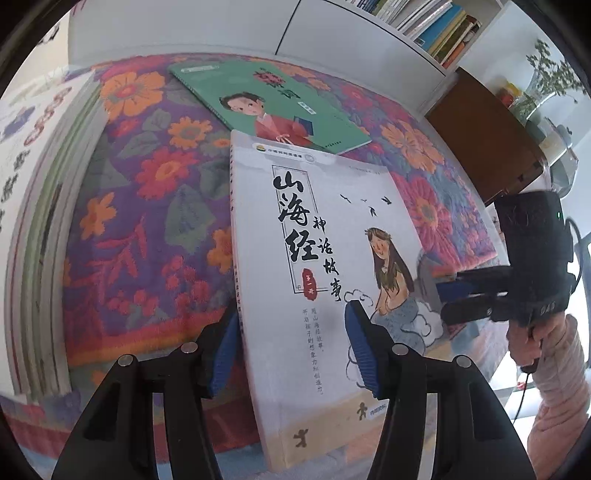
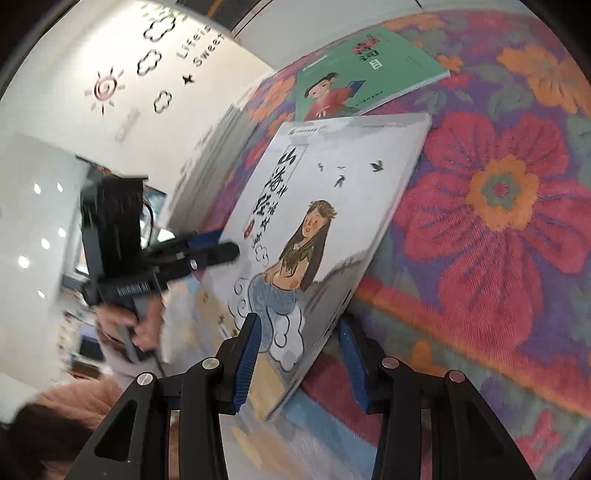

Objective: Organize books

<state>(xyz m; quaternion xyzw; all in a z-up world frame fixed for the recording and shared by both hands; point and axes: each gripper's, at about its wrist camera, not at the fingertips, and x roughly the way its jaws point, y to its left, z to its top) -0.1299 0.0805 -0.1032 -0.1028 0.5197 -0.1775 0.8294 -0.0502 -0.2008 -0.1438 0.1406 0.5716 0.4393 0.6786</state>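
A white book (image 1: 325, 266) with black Chinese title and a long-haired girl on its cover is lifted at its near end above the flowered cloth (image 1: 147, 206). My left gripper (image 1: 291, 350) straddles its spine edge, jaws wide apart. My right gripper (image 2: 299, 354) straddles its opposite edge (image 2: 332, 221), jaws also wide, not clamped. Each gripper shows in the other's view: the right gripper (image 1: 469, 291), the left gripper (image 2: 207, 254). A green book (image 1: 273, 107) with a red-robed child lies flat beyond, and it also shows in the right wrist view (image 2: 354, 74).
A stack of books (image 1: 40, 236) lies at the left on the cloth. A white shelf (image 1: 424, 26) with upright books stands at the back right. A brown cabinet (image 1: 487, 133) and a plant (image 1: 550, 70) are to the right. A white wall (image 2: 147, 74) carries stickers.
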